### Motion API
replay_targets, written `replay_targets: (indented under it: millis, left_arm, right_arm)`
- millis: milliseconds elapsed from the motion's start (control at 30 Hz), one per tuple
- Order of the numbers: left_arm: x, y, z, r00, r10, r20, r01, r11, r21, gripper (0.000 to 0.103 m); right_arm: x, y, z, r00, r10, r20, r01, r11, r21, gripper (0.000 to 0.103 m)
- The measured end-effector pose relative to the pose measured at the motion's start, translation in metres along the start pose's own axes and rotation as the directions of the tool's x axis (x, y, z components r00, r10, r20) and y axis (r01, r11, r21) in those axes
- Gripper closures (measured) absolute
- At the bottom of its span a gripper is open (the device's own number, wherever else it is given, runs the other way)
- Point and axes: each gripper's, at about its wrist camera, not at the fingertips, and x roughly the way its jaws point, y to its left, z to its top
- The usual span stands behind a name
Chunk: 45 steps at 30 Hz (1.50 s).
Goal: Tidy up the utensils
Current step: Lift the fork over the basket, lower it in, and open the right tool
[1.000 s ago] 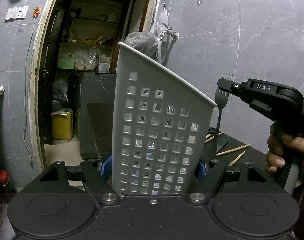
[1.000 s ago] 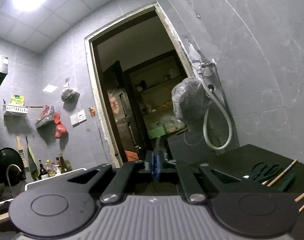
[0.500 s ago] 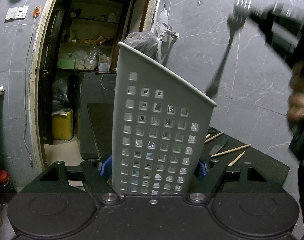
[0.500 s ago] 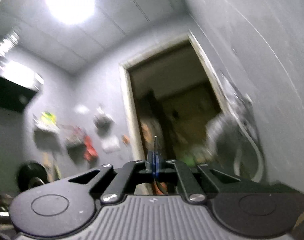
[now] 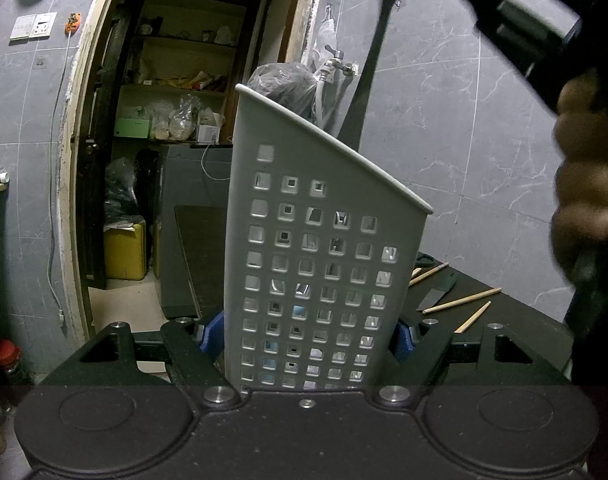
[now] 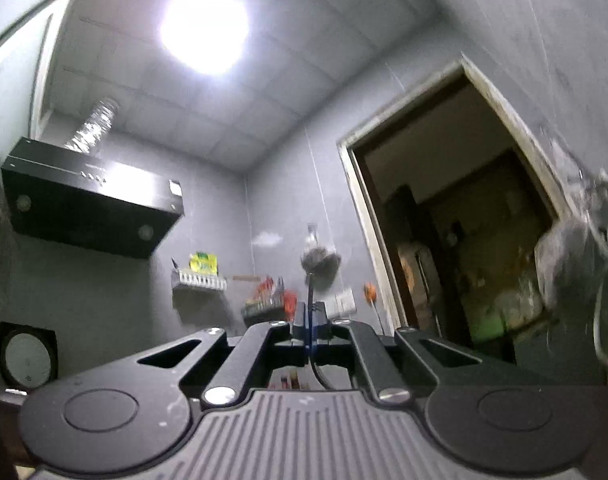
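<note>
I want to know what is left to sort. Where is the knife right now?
In the left wrist view the knife lies flat on the dark counter, low on the right, just past the white holder, among the wooden chopsticks.

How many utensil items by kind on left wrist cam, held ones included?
Pale wooden chopsticks on the dark table: 3 in clear view
Dark-bladed knife: 1
Green-handled scissors, mostly hidden: 1
Metal fork in the right tool: 1
White perforated plastic holder in the left tool: 1
Total: 7
</note>
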Motion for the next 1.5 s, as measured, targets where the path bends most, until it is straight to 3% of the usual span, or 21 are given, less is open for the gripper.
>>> replay_targets:
  millis: [300,633,967,1233,1500]
  left_arm:
    - [0.0,0.0,0.0,1.0,0.0,0.0,0.0,1.0,0.0,0.025]
    - [0.0,0.0,0.0,1.0,0.001,0.001,-0.001,1.0,0.0,0.025]
    - [0.0,0.0,0.0,1.0,0.001,0.0,-0.001,1.0,0.0,0.025]
    - [0.0,0.0,0.0,1.0,0.001,0.0,-0.001,1.0,0.0,0.025]
    - [0.0,0.0,0.0,1.0,0.001,0.0,-0.001,1.0,0.0,0.025]
  right_arm:
    - [0.007,-0.018,-0.029,0.991,-0.04,-0.126,0.049,0.996,0.077,0.101]
    - [0.003,-0.038,-0.04,0.981,-0.077,-0.176,0.106,0.981,0.161,0.1]
    - [0.003,-0.04,-0.045,0.976,-0.09,-0.198,0.124,0.978,0.168,0.099]
    - [0.007,-0.055,-0.051,0.952,-0.18,-0.247,0.239,0.941,0.237,0.097]
    - [0.006,-0.056,-0.053,0.96,-0.117,-0.254,0.192,0.936,0.294,0.098]
